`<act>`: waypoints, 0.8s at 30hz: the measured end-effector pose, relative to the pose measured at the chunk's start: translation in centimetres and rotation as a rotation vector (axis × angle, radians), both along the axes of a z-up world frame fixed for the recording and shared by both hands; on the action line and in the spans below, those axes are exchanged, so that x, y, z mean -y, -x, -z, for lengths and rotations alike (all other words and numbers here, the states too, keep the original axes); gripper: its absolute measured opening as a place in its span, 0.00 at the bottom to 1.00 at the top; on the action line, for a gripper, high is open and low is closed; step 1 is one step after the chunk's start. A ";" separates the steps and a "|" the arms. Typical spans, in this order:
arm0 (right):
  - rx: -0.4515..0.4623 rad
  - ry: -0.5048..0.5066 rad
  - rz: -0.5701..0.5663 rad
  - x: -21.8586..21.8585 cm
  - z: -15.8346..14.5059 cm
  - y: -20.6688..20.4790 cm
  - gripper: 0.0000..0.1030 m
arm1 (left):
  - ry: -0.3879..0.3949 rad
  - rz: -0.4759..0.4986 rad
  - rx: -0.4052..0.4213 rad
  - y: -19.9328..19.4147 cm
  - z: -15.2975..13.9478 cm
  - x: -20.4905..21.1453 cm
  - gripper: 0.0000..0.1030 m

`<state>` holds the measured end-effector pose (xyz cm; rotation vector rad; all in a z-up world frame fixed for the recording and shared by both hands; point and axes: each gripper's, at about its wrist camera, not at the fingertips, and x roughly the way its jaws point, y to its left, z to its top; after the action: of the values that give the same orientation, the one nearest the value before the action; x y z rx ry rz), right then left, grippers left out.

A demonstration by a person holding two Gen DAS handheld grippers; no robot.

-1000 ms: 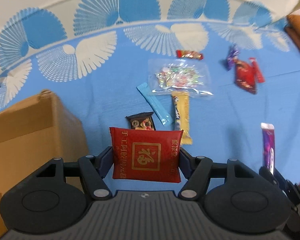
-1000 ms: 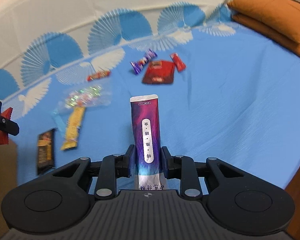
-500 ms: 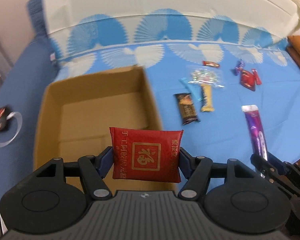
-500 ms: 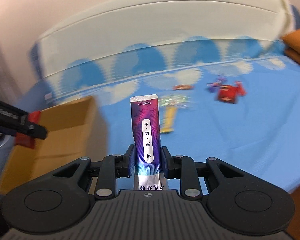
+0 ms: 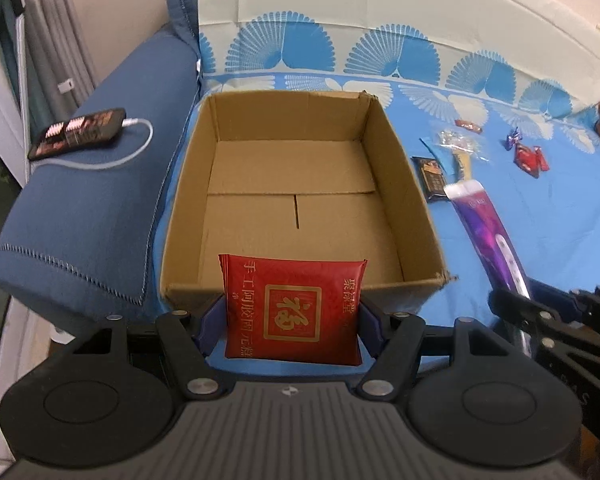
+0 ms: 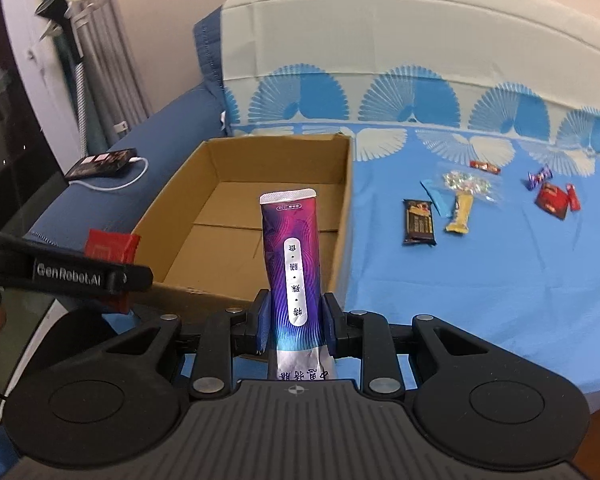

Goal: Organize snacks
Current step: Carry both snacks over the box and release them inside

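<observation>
Left tongs (image 5: 292,316): pinching the red packet (image 5: 294,306) by its two side edges, blue pads pressed against it.
Change, left wrist view: a second ago these tongs hung over the loose snacks on the blue sheet with only a box corner at the left; now the open cardboard box (image 5: 404,184) fills the middle of the view, and the blue sofa arm (image 5: 92,200) with a phone (image 5: 78,133) on a white cable has come into sight.
Red packet, place: upright between the pads, over the box's near wall, its top edge overlapping the box floor in the picture.
Red packet, look: flat, square, glossy red, gold characters around a gold-framed square emblem.
Right tongs (image 6: 294,322): pinching the purple stick pack (image 6: 291,268) low on its body.
Change, right wrist view: earlier the scattered snacks lay straight ahead; now the box (image 6: 180,204) lies ahead and the snacks sit off to the right.
Purple stick pack, place: upright, its silver top in front of the box interior, its printed end tucked below the pads.
Purple stick pack, look: narrow, purple-blue swirls, white oval label, crimped silver top.
Left behind on the sheet (image 6: 480,280): a dark bar (image 6: 419,222), a yellow bar (image 6: 461,214), a clear bag (image 6: 466,182) and red wrappers (image 6: 556,199).
</observation>
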<state>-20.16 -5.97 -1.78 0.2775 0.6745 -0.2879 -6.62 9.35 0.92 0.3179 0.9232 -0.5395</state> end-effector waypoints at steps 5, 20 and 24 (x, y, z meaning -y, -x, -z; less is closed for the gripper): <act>-0.005 0.044 -0.022 -2.4 -0.4 0.3 0.28 | 0.042 -0.014 -0.012 0.3 0.2 -1.9 0.70; -0.028 0.096 -0.042 -4.0 -0.9 0.0 0.28 | 0.089 -0.031 -0.008 0.6 0.0 -3.2 0.70; -0.032 0.091 -0.042 -3.9 -0.9 -0.1 0.28 | 0.084 -0.030 -0.012 0.5 0.1 -3.1 0.70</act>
<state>-20.01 -2.05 -0.91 0.1723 0.6958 -0.2827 -7.16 12.44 0.78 0.2253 0.9134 -0.5516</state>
